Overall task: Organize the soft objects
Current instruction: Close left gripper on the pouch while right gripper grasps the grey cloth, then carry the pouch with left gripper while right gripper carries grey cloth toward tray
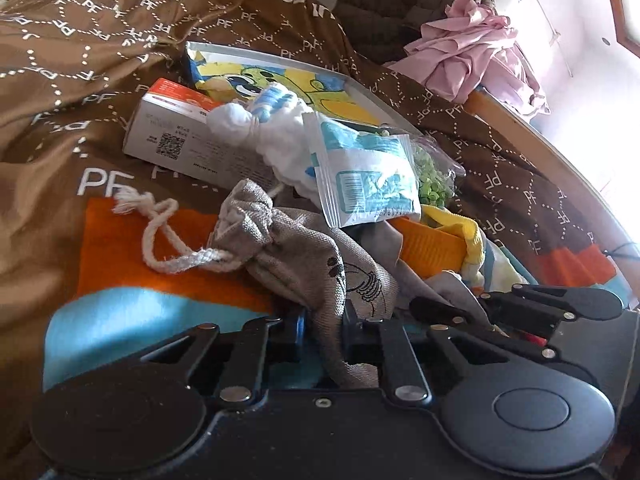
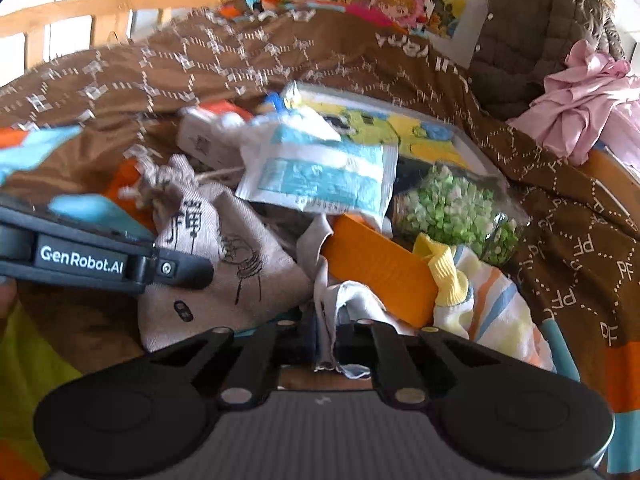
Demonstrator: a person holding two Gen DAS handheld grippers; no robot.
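A pile of small things lies on a brown quilt (image 1: 80, 60). My left gripper (image 1: 325, 330) is shut on the bottom of a beige drawstring pouch (image 1: 304, 252), whose white cord (image 1: 168, 240) trails left. The pouch also shows in the right wrist view (image 2: 224, 256), with the left gripper's side (image 2: 100, 256) over it. My right gripper (image 2: 325, 340) is shut on a grey cloth (image 2: 324, 288). It lies under an orange strip (image 2: 380, 268). A striped sock (image 2: 492, 312) lies to the right.
Behind lie a blue-white packet (image 1: 368, 176), a bag of green bits (image 2: 456, 208), a white box (image 1: 176, 136), white fluffy cloth (image 1: 276, 136) and a picture board (image 1: 280, 84). Pink cloth (image 1: 472, 52) and a dark jacket (image 2: 536, 40) sit far right. A wooden rail (image 2: 80, 12) runs behind.
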